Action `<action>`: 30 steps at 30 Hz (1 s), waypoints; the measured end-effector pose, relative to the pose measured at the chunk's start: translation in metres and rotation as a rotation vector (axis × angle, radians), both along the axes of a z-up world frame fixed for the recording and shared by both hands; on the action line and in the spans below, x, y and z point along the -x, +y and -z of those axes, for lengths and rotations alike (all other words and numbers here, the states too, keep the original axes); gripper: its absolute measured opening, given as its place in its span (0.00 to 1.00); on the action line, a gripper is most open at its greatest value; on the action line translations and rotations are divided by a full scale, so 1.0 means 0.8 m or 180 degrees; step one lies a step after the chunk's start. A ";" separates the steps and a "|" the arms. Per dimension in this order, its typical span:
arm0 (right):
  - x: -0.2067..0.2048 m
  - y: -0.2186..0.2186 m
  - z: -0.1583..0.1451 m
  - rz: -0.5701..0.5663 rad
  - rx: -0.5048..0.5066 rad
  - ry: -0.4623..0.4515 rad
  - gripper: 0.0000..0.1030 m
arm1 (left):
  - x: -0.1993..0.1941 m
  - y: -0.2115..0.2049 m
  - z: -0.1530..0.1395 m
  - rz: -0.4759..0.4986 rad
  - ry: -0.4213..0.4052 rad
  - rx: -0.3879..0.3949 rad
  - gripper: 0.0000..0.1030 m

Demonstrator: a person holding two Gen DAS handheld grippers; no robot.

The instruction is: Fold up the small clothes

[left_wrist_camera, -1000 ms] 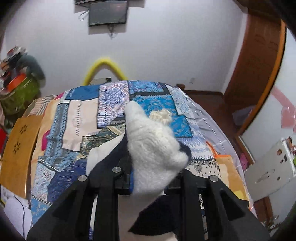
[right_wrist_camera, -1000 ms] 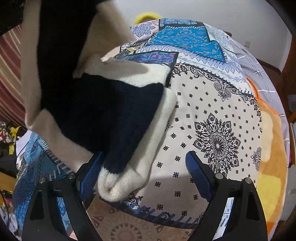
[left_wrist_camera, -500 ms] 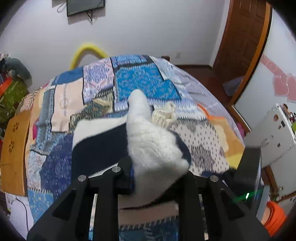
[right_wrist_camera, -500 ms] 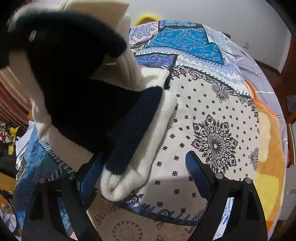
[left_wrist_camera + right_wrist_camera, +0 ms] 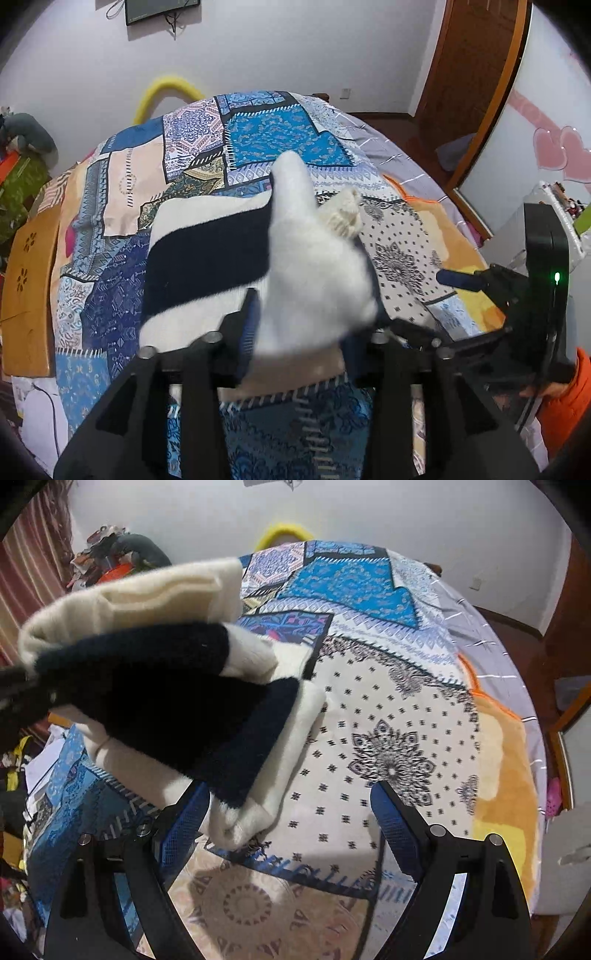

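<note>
patchwork bedspread (image 5: 266, 136) under striped sweater (image 5: 207, 254), left gripper (image 5: 299, 328) opening

You are in a home bedroom: a bed (image 5: 280, 140) under a patchwork bedspread (image 5: 388, 738), a wooden door (image 5: 469, 74), pink heart decals (image 5: 557, 155) and a wall-mounted screen (image 5: 162, 9).

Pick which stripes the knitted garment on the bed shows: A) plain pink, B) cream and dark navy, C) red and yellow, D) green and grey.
B: the knitted garment lying on the patchwork bedcover has broad cream and dark navy bands, seen in both wrist views.
</note>
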State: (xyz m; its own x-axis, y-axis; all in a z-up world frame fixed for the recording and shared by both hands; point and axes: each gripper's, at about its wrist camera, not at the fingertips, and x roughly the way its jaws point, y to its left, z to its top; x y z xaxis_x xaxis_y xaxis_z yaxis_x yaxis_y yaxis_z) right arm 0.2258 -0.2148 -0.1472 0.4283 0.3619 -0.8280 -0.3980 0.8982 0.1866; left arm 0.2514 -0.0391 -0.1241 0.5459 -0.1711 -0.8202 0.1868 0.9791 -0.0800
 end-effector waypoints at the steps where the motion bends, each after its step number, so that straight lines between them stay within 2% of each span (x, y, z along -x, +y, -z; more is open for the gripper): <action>1: 0.001 -0.003 -0.005 0.0019 -0.0018 -0.0017 0.84 | 0.005 0.002 -0.003 -0.0003 -0.0024 0.0017 0.53; 9: 0.010 -0.014 -0.048 0.0117 -0.0187 -0.0176 0.84 | 0.031 0.035 -0.027 -0.0192 -0.0239 0.0014 0.69; 13: 0.003 -0.015 -0.065 0.0167 -0.0413 -0.0158 0.85 | 0.041 0.063 -0.025 -0.0321 -0.0243 0.0019 0.73; 18: -0.012 -0.002 -0.069 0.0210 -0.0621 -0.0014 0.85 | 0.048 0.100 0.002 -0.0505 -0.0102 0.0020 0.75; 25: -0.031 0.022 -0.046 0.0259 -0.0844 0.0369 0.85 | 0.053 0.128 0.059 -0.0625 0.0203 -0.0007 0.75; 30: -0.040 0.041 -0.031 0.0205 -0.0864 0.0565 0.85 | 0.046 0.140 0.091 -0.0681 0.0345 -0.0015 0.75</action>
State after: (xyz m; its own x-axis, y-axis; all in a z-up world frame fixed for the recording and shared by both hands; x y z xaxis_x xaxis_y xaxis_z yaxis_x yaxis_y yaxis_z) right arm 0.2576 -0.1819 -0.1221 0.3150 0.5565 -0.7688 -0.2819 0.8284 0.4841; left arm 0.2146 0.0728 -0.1972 0.4780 -0.0571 -0.8765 -0.0343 0.9959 -0.0836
